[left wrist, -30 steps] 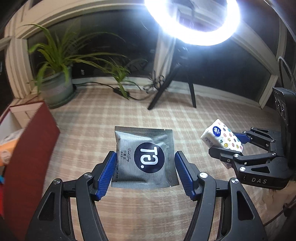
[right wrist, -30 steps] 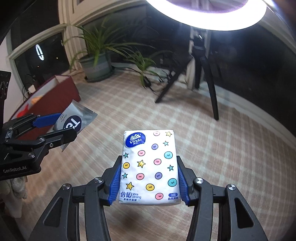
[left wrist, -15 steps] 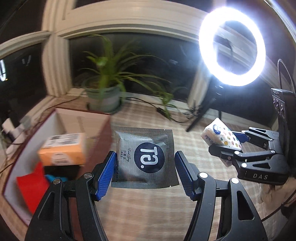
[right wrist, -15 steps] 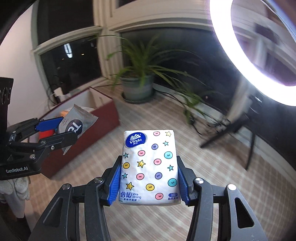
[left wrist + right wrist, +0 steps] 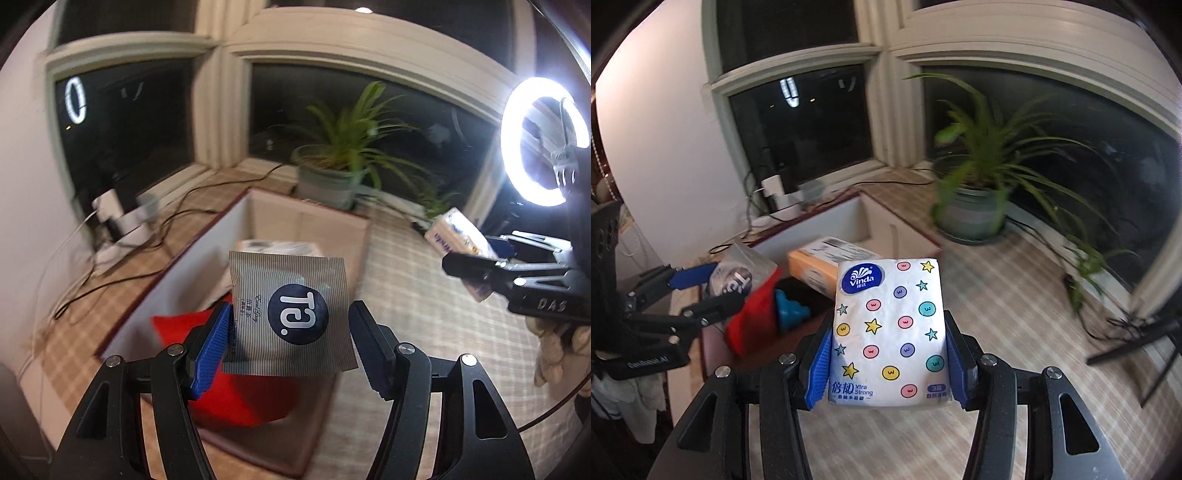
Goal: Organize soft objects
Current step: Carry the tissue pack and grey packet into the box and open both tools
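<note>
1. The left claw (image 5: 290, 334) is clamped on a grey striped sachet (image 5: 290, 312) with a dark round logo. The blue pad presses its left edge and the black finger meets its right edge. The grip looks the same as a second ago.
2. The right claw (image 5: 888, 354) is closed on a white Vinda tissue pack (image 5: 888, 332) dotted with stars and coloured circles, squeezed between both blue pads, and that hold is also unchanged.
3. What has changed is where both are aimed. A second ago they hung over bare checked floor with the ring light (image 5: 537, 142) overhead. Now the views have swung left, and the red-walled storage box (image 5: 207, 254) sits directly beyond the sachet.
4. In the left view the sachet hangs over the box's open top, above a red soft item (image 5: 240, 402) already inside. An orange packet (image 5: 816, 264) and something blue (image 5: 790, 312) also lie in the box.
5. The tissue pack is nearer the box's right side, over the floor (image 5: 1015, 332) and not yet clearly above the opening.
6. I judge the carry nearly done: the sachet looks ready to drop, while the tissue pack needs a little more travel left.
7. The potted plant (image 5: 975, 192) and the cables (image 5: 122, 251) by the window stand well apart from both loads.
</note>
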A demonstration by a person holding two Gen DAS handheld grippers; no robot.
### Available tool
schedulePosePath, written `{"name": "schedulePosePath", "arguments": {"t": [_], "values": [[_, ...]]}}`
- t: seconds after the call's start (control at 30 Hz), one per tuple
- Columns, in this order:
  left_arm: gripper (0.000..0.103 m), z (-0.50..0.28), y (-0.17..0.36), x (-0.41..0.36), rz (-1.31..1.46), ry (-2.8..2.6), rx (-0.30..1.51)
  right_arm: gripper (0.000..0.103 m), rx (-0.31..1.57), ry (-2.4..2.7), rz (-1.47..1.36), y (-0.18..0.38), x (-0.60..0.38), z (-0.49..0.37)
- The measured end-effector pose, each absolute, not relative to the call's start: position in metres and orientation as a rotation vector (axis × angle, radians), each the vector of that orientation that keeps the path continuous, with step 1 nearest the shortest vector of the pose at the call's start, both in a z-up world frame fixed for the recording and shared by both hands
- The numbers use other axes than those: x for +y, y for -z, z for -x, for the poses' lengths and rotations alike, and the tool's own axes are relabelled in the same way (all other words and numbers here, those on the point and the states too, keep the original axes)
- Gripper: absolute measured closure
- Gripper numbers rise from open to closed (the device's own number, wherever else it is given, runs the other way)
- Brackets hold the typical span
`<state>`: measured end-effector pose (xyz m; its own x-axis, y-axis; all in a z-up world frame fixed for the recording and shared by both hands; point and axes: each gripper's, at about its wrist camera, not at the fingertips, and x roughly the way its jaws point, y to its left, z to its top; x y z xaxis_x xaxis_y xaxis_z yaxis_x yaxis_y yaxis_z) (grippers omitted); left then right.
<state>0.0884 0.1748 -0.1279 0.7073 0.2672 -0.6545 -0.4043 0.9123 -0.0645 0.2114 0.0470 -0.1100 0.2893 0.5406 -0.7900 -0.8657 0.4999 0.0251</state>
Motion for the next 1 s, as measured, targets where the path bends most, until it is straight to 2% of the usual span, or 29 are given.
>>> {"name": "schedulePosePath", "arguments": {"t": [0.63,0.77,0.9,1.0], "values": [[0.038,-0.063,0.149,0.231,0.264,-0.491,0.758,0.054,0.946,-1.046,0.529,0.160,0.148,-0.210],[0.033,-0.063,0.150,0.235,0.265,-0.496,0.762,0.053,0.949,-1.045,0.531,0.163,0.153,-0.211],[0.030,-0.063,0.150,0.237,0.271,-0.501,0.766,0.036,0.936,-1.044,0.529,0.161,0.156,-0.211],[0.028,-0.063,0.151,0.240,0.279,-0.500,0.771,0.034,0.927,-1.038,0.522,0.158,0.157,-0.211]]}}
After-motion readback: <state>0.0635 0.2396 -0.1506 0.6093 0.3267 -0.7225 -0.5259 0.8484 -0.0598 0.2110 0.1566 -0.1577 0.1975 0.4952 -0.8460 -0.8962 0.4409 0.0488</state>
